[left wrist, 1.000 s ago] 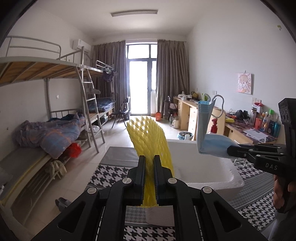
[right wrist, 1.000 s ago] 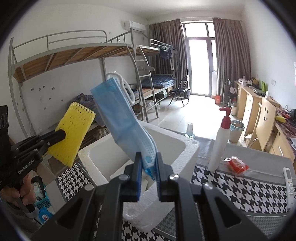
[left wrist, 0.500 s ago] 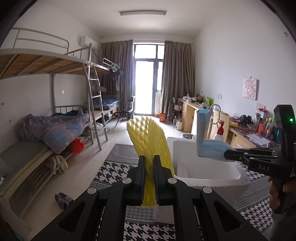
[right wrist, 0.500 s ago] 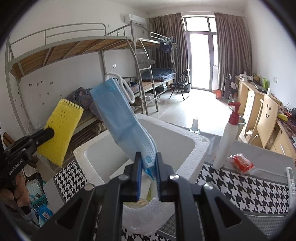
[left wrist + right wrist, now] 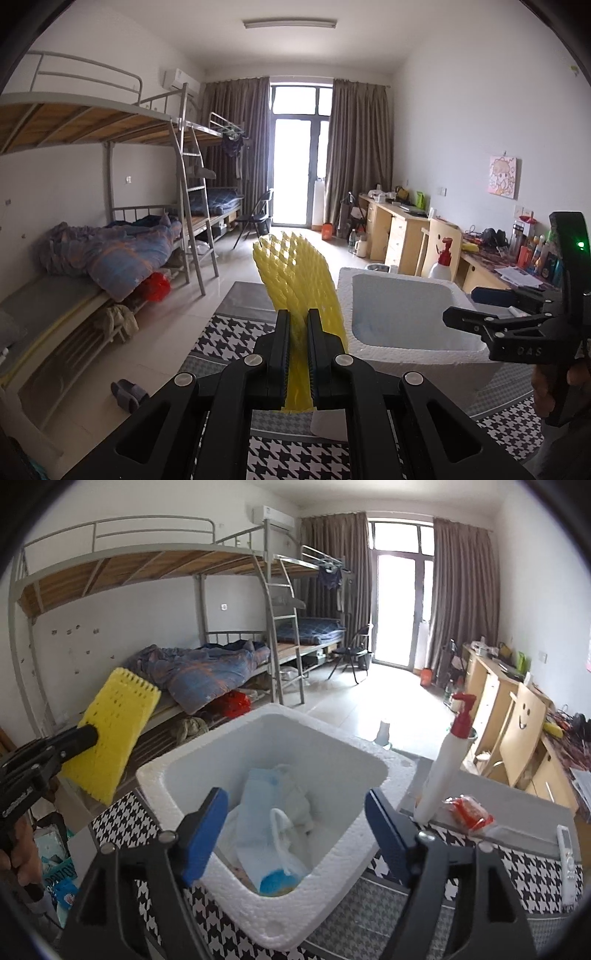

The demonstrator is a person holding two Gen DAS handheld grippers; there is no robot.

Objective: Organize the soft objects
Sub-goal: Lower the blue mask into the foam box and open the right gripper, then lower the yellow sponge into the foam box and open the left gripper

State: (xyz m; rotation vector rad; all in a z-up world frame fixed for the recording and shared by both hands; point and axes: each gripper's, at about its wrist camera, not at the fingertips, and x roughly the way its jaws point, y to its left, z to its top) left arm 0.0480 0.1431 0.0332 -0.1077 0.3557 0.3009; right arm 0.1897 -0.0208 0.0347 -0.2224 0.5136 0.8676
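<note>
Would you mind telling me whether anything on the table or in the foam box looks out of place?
Nothing stands out: the mask lies loosely inside the foam box, and the bottle stands upright beside it.

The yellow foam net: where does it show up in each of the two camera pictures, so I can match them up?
Left wrist view: the yellow foam net stands at centre, pinched in the left gripper, just left of the white foam box.
Right wrist view: it is at the left edge, left of the box.
Shared landmark: the white foam box; also the red-capped pump bottle.
</note>
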